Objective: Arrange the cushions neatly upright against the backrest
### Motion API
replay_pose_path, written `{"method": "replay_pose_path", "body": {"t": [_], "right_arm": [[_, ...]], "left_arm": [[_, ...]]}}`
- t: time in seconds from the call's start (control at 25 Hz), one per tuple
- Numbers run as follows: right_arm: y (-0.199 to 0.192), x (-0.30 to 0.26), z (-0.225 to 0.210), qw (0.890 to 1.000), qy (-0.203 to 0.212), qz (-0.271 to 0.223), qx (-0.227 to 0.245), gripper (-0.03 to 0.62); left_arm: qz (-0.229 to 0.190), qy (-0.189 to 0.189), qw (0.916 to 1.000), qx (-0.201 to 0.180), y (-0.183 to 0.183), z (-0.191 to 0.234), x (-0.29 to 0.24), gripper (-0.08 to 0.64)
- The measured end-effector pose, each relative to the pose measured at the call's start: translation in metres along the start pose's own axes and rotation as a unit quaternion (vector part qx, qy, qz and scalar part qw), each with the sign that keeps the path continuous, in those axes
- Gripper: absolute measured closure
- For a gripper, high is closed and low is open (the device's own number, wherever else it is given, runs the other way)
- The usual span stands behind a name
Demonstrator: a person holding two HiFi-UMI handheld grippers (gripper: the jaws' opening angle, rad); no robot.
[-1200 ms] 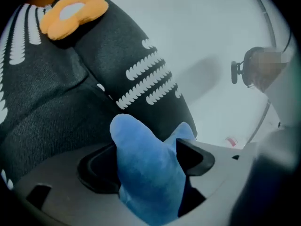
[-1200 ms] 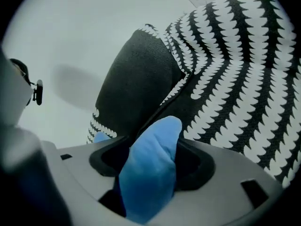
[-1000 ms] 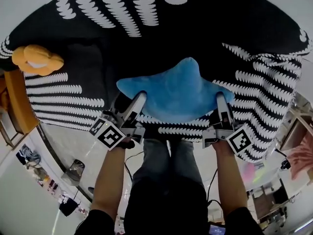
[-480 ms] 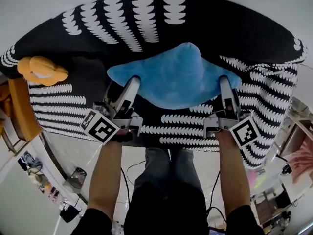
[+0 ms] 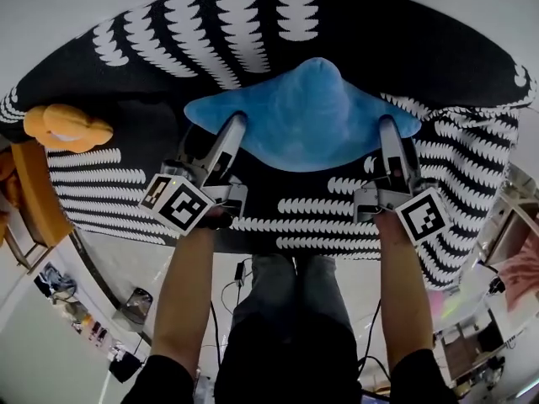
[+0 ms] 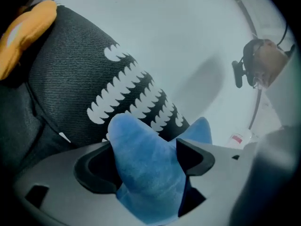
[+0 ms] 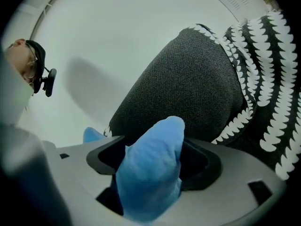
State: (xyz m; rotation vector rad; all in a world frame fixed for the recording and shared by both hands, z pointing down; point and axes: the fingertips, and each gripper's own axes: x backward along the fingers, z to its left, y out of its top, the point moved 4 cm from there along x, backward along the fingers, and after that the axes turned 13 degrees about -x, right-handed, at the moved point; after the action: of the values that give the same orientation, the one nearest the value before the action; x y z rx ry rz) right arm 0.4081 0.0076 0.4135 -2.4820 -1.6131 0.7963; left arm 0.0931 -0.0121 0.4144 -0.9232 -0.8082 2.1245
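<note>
A blue star-shaped cushion (image 5: 303,116) leans against the black-and-white patterned sofa backrest (image 5: 253,32). My left gripper (image 5: 232,126) is shut on its left corner, and the blue plush (image 6: 146,173) fills the space between the jaws of that gripper (image 6: 146,159). My right gripper (image 5: 387,129) is at the right corner. Its jaws are opening, with the blue tip (image 7: 150,168) still lying between them in the right gripper view (image 7: 153,161). An orange cushion (image 5: 67,127) lies at the sofa's left end, far from both grippers.
The sofa seat (image 5: 320,209) runs below the cushion toward the person's legs. A wooden side table (image 5: 34,192) stands left of the sofa. A pale floor with cables and small items lies in front. A person with a headset (image 7: 28,65) shows in the right gripper view.
Both grippers have carried the blue cushion up and back from the seat's front to the backrest. The orange cushion has not moved.
</note>
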Motion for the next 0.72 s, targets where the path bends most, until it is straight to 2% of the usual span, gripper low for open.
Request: {"method": "replay_pose_path", "body": {"t": [0.16, 0.36, 0.56, 0.72], "right_arm": [[0.003, 0.011, -0.007, 1.000, -0.017, -0.005, 0.016, 0.230], [-0.001, 0.037, -0.019, 0.999, -0.032, 0.002, 0.014, 0.230], [-0.029, 0.055, 0.007, 0.999, -0.024, 0.008, 0.025, 0.230], [-0.028, 0.079, 0.016, 0.999, -0.004, 0.000, 0.033, 0.230]], "left_arm": [[0.004, 0.027, 0.9996, 0.008, -0.011, 0.002, 0.013, 0.166], [0.019, 0.051, 0.9984, 0.016, -0.029, 0.004, 0.032, 0.166], [0.031, 0.079, 0.9962, 0.020, -0.035, 0.024, 0.072, 0.166], [0.043, 0.076, 0.9961, 0.001, -0.048, 0.009, 0.093, 0.166]]}}
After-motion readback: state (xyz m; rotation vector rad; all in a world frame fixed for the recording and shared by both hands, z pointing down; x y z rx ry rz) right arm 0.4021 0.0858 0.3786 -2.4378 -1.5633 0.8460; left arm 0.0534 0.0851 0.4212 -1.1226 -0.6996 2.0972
